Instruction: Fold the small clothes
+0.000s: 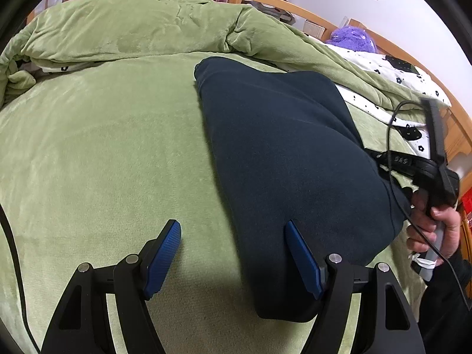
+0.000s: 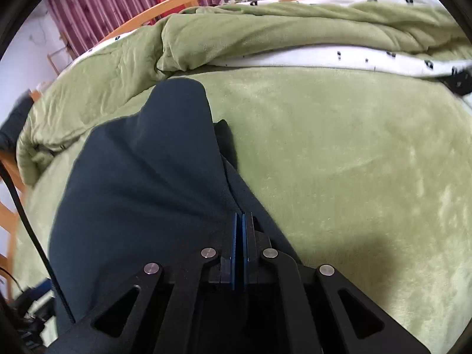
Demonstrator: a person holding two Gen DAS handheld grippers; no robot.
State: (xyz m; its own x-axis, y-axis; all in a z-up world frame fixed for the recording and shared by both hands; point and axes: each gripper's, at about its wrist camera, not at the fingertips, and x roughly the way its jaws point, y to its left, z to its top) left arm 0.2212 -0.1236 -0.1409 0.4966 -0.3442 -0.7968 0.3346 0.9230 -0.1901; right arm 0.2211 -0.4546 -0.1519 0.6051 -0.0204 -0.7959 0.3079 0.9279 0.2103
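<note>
Green fleece bedspread (image 1: pixel 103 147) | dark garment (image 1: pixel 289 153) lies flat on it | right gripper (image 2: pixel 239 218) pinched together at garment's edge, apparently nipping cloth | left gripper (image 1: pixel 233 233) apart, empty, straddling near edge | step: gripping edge for fold; next: left closes, both lift over.

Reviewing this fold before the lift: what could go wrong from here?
1. The right gripper is shut at the dark navy garment's edge; a thin pinch may slip.
2. The left gripper is open, so the other side would drag.
3. The green fleece blanket might snag.
</note>
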